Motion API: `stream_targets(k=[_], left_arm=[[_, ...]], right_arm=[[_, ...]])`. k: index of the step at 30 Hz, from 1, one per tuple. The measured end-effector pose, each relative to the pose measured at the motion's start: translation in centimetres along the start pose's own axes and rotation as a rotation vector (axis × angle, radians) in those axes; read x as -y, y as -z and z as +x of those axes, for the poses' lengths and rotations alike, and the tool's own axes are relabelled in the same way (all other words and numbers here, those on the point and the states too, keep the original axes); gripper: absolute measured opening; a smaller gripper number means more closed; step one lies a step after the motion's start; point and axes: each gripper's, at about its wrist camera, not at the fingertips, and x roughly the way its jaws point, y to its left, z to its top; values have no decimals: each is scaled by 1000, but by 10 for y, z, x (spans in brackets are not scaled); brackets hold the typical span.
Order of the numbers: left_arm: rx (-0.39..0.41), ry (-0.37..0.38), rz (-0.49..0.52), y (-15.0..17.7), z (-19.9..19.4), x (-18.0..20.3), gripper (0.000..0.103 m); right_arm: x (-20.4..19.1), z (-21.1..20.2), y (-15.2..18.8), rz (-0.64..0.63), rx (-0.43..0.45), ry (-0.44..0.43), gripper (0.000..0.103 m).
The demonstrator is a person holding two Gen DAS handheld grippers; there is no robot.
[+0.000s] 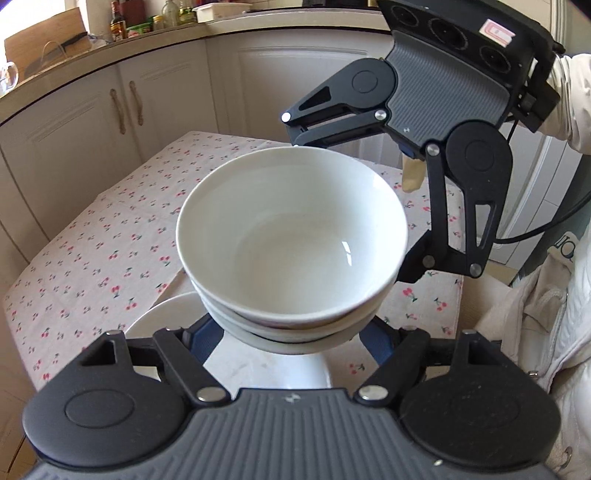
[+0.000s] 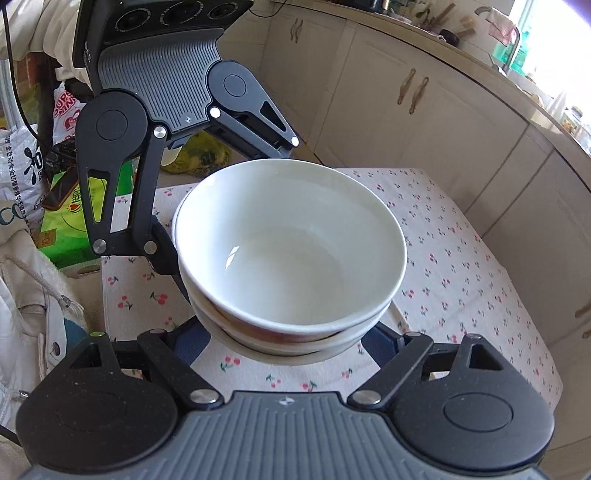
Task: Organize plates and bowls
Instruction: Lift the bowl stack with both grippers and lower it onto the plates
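Observation:
A stack of white bowls (image 1: 291, 236) hangs above the cherry-print tablecloth (image 1: 92, 251), held from two sides. My left gripper (image 1: 291, 332) clasps the near side of the lower bowls between its blue pads. My right gripper (image 1: 351, 206) clasps the far side. In the right wrist view the stack (image 2: 288, 247) fills the middle, with my right gripper (image 2: 291, 339) on its near side and the left gripper (image 2: 177, 206) opposite. A white plate (image 1: 162, 314) lies on the cloth under the stack, mostly hidden.
Cream kitchen cabinets (image 1: 122, 107) and a counter with bottles (image 1: 122, 26) curve behind the table. Bags and a green box (image 2: 62, 221) stand beside the table. A person's pale jacket (image 1: 535, 332) is close at the right.

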Motion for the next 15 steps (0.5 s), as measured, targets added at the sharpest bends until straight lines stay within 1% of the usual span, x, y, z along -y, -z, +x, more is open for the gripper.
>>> stream_targets(k=[6, 11, 15], left_arm=[[-36, -47, -62, 26, -10, -24, 79], [-60, -55, -94, 42, -10, -39, 79], [-70, -50, -111, 50, -8, -44, 79]], right_arm=[[2, 42, -31, -38, 2, -56, 91], [5, 70, -41, -41, -12, -95, 91], [8, 83, -43, -29, -20, -113, 91]])
